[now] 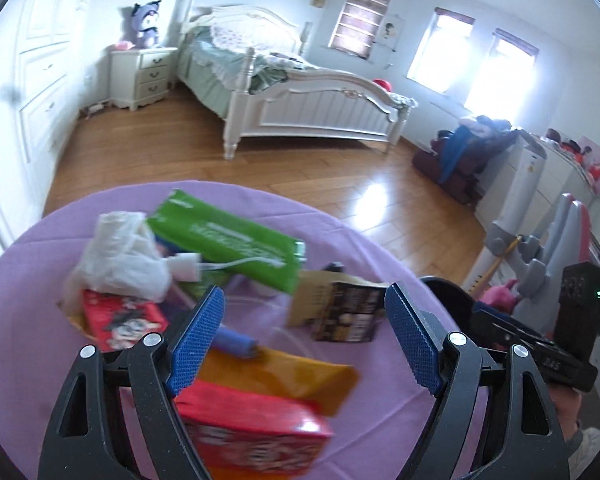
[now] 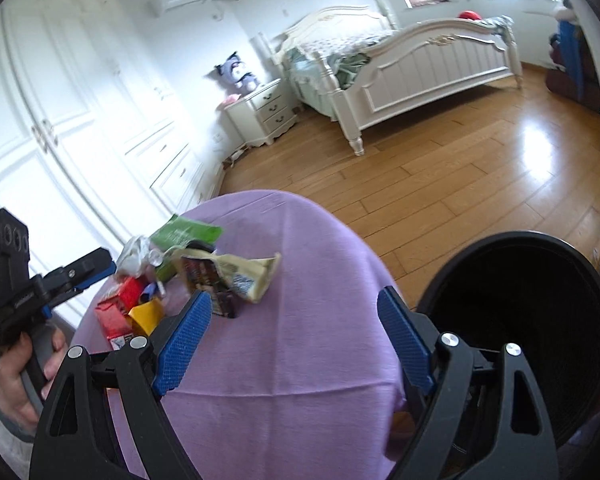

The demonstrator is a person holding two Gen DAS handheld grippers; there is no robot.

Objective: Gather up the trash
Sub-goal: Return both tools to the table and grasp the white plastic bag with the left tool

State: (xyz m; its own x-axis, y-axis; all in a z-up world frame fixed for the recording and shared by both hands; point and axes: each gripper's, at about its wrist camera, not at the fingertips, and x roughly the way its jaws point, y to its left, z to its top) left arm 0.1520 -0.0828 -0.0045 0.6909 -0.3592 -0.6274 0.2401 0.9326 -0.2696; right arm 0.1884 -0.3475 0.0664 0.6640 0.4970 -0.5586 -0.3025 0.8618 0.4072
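Observation:
A round table under a purple cloth [image 1: 380, 420] [image 2: 300, 360] holds a pile of trash. It includes a green packet [image 1: 228, 240] [image 2: 184, 232], a crumpled white plastic bag [image 1: 120, 256] [image 2: 134, 256], a red carton [image 1: 252, 428] [image 2: 116, 312], a yellow packet [image 1: 288, 376] [image 2: 146, 316] and a beige-and-dark wrapper [image 1: 340, 312] [image 2: 228, 276]. My left gripper [image 1: 304, 300] is open above the pile, empty. My right gripper [image 2: 294, 300] is open and empty over the cloth, right of the pile. A black bin [image 2: 516, 312] stands right of the table.
A white bed [image 1: 312, 96] and nightstand [image 1: 144, 72] stand across a wooden floor [image 2: 440, 184]. White wardrobes [image 2: 80, 120] line the left wall. A clothes heap [image 1: 468, 148] and white cabinets [image 1: 540, 184] are to the right.

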